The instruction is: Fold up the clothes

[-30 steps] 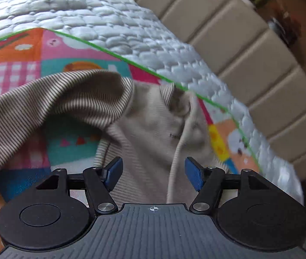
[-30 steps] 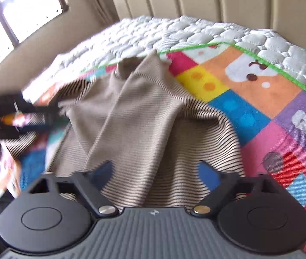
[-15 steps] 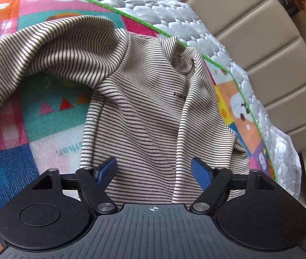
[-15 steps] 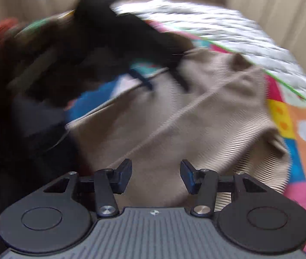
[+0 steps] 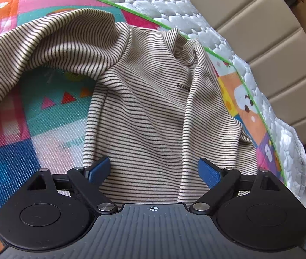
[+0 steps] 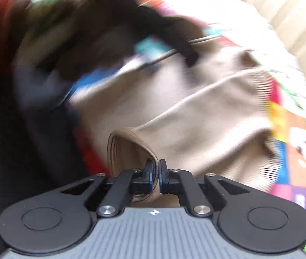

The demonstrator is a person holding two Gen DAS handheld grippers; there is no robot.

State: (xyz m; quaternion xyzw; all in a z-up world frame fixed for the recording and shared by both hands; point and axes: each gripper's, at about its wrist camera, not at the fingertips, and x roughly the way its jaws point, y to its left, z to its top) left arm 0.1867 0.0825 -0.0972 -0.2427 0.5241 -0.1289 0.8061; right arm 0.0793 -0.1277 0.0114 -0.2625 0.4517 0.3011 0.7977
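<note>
Rumpled beige-and-brown striped knit top (image 5: 153, 99) lies on a colourful patchwork play mat (image 5: 23, 129), spreading toward twelve o'clock. Left gripper (image 5: 154, 169) hangs released above it; right gripper (image 6: 155, 176) is clenched on its cuff (image 6: 129, 149).

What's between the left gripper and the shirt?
Nothing visible. The left gripper is open right over the striped shirt, cloth filling the gap between its fingers. The right gripper is already shut on a shirt edge.

The shirt (image 5: 153, 99) lies on the mat (image 5: 23, 133), its sleeve (image 5: 45, 47) stretching toward nine o'clock; the quilt (image 5: 196, 10) lies beyond at twelve.
</note>
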